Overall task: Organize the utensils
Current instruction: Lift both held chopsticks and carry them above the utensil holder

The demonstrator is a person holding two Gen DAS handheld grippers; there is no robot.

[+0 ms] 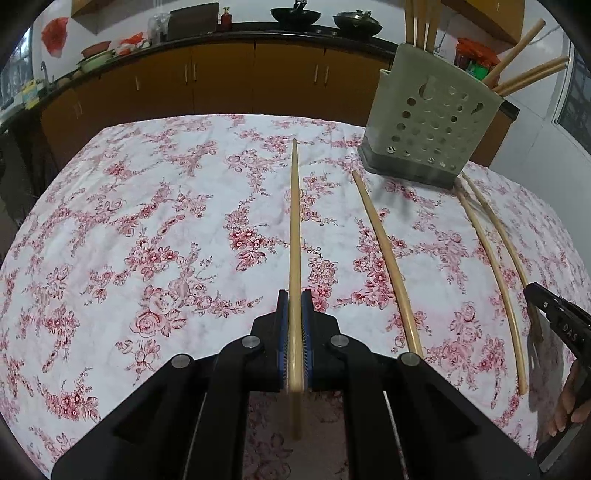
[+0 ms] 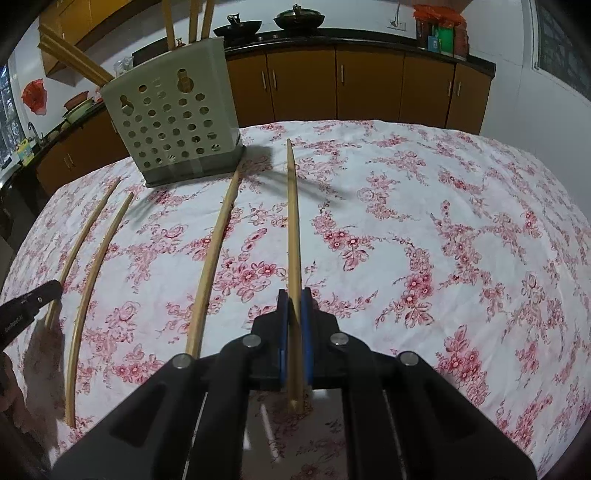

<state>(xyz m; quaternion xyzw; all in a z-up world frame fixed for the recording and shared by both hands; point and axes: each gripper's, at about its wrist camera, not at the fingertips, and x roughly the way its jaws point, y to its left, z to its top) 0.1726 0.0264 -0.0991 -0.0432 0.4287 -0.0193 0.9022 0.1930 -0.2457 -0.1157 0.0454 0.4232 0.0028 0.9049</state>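
My left gripper [image 1: 294,297] is shut on a wooden chopstick [image 1: 294,221] that points forward over the floral tablecloth [image 1: 147,221]. My right gripper [image 2: 294,295] is shut on another wooden chopstick [image 2: 293,221], also pointing forward. A beige perforated utensil holder [image 1: 428,122] stands at the far right in the left wrist view and holds several chopsticks; it stands at the far left in the right wrist view [image 2: 173,122]. Three loose chopsticks lie on the cloth: one beside my held one [image 1: 388,266] and a pair further right [image 1: 495,266]. In the right wrist view they lie to the left [image 2: 210,266].
The right gripper's black tip [image 1: 554,317] shows at the left view's right edge; the left gripper's tip [image 2: 29,306] at the right view's left edge. Behind the table are orange kitchen cabinets [image 1: 221,77] and a counter with woks [image 1: 295,14]. The table's edges curve away on both sides.
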